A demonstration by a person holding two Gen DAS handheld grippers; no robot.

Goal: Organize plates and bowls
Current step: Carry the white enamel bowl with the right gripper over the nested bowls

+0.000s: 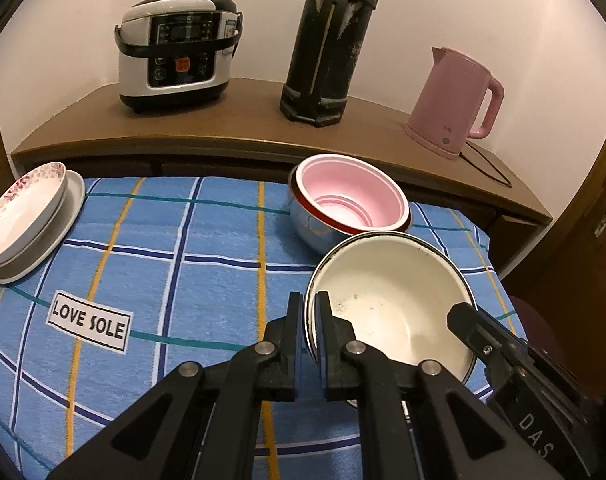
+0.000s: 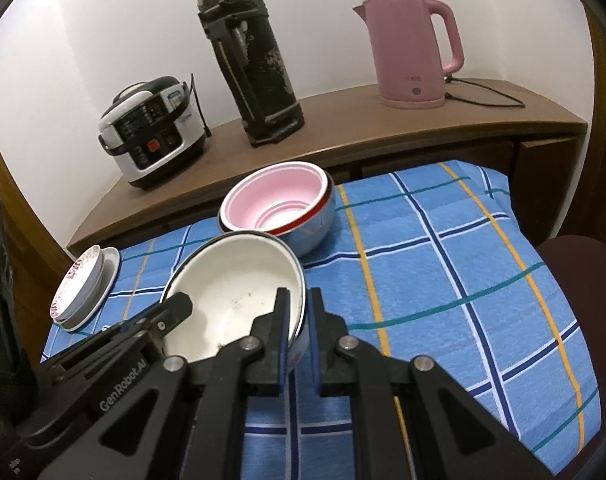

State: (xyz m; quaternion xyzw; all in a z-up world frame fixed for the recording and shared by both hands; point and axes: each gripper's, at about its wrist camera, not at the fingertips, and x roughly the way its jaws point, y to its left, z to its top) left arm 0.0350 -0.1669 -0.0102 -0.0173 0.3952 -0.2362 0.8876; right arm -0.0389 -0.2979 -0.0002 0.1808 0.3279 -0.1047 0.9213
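Note:
A white enamel bowl point(image 1: 387, 300) with a dark rim is held by both grippers above the blue checked cloth. My left gripper point(image 1: 310, 308) is shut on its left rim. My right gripper point(image 2: 299, 304) is shut on its right rim; it also shows in the left wrist view point(image 1: 475, 328). Just behind stands a pink bowl point(image 1: 353, 196) nested inside a steel bowl with a red rim point(image 1: 311, 228). A stack of plates point(image 1: 23, 220), floral one on top, lies at the cloth's far left. The same bowl point(image 2: 239, 288) and plates point(image 2: 83, 288) show in the right wrist view.
Behind the cloth point(image 1: 163, 264) runs a brown wooden shelf point(image 1: 223, 132) carrying a rice cooker point(image 1: 175, 52), a tall black thermos point(image 1: 327, 48) and a pink kettle point(image 1: 455, 100) with its cord. A dark red seat point(image 2: 583, 272) sits at the cloth's right edge.

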